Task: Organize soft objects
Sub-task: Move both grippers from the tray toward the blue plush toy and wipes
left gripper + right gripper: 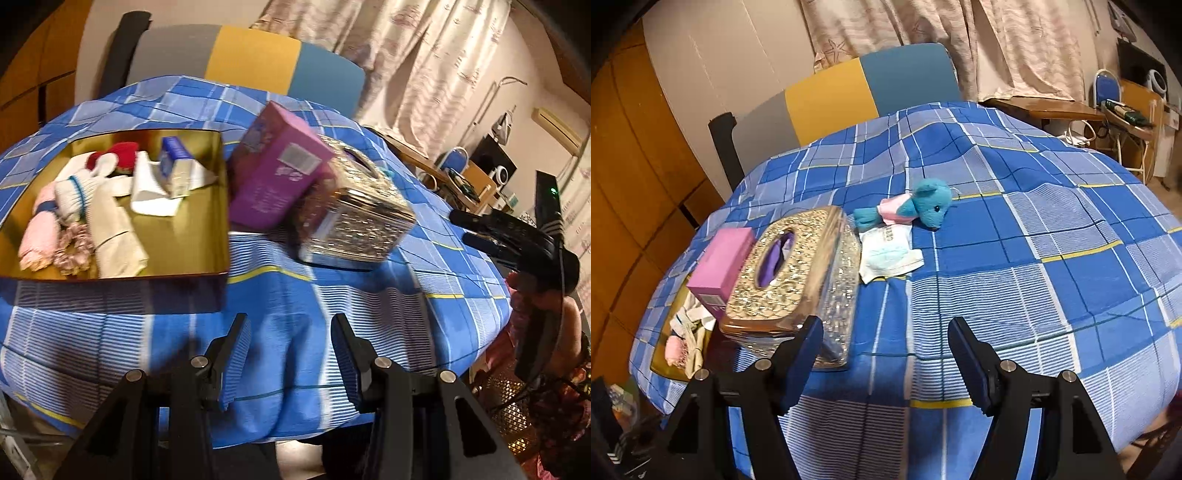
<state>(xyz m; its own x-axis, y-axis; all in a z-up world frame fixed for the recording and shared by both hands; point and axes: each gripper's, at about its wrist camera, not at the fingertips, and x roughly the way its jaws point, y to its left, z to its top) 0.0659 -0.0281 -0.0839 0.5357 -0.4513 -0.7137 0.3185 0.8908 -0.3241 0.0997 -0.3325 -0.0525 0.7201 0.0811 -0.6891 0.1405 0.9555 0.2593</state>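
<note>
The left gripper [291, 354] has two black fingers [229, 354] faced with ribbed blue pads, each hinged on black struts pinned with round silver screws [199, 361]. The right gripper [884, 360] is built alike (darker navy pads, same silver screws [1007, 365]). Right of the tissue box [354, 218], the right gripper shows from outside: black, with a thin dark cable [559, 295] looping under it. Below it the person wears pink patterned cloth [517, 314].
</note>
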